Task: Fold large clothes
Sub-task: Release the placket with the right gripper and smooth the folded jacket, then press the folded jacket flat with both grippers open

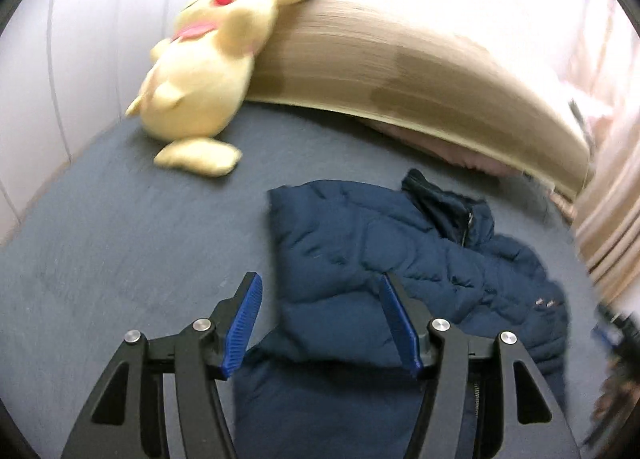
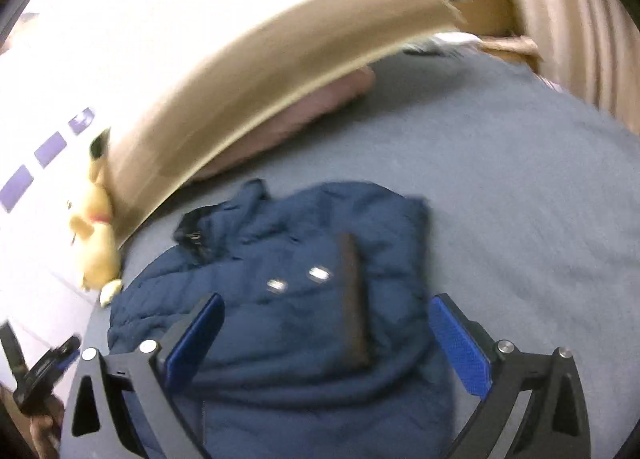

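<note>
While both my grippers hang over the bed, this is what I read from the two wrist views.

Jacket: the navy puffer jacket lies partly folded on the grey bed sheet, collar and zip towards the headboard, two small pale tabs showing on the upper layer in the right view.

Left gripper: my left gripper is spread about halfway, blue pads clear of the fabric, nothing between them; it hangs above the near edge of the jacket.

Right gripper: my right gripper stands wide apart, its blue pads on either side of the jacket's folded lower part, gripping nothing that I can see; whether the pads brush the cloth I cannot tell through the blur.

Dark strip: a dark brownish strip lies on top of the jacket, between the right pads; what it is I cannot tell.

Plush toy: a yellow plush toy leans on the tan headboard, well apart from the jacket.

Pillow: a pink pillow sits at the headboard's foot.
</note>
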